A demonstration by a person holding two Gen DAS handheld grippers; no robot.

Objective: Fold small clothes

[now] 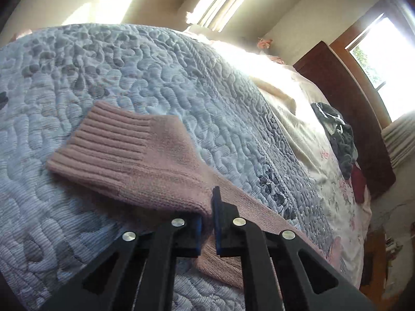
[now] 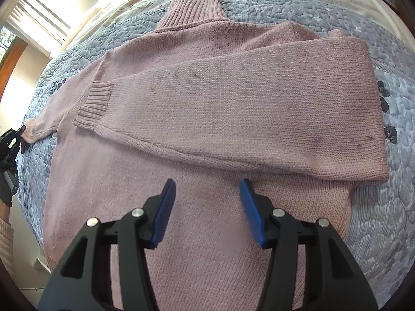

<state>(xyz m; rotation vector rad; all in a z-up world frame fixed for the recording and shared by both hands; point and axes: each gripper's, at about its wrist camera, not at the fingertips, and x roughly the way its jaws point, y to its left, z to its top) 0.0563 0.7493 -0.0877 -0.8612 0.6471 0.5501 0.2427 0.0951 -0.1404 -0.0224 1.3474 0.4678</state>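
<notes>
left gripper [image 1: 207, 217] jaws clenched on sweater [image 2: 207, 103] sleeve, grip half-hidden | right gripper [image 2: 207, 194] jaws released

Strong daylight enters through the window [image 1: 384, 49] and the blinds [image 1: 223, 2], both blown out to white glare. A bright band washes out the far side of the bed [image 1: 262, 62]. The pink sweater [image 2: 207, 119] is evenly lit and sharp. Both fisheye views bend straight lines and darken at the corners.
</notes>
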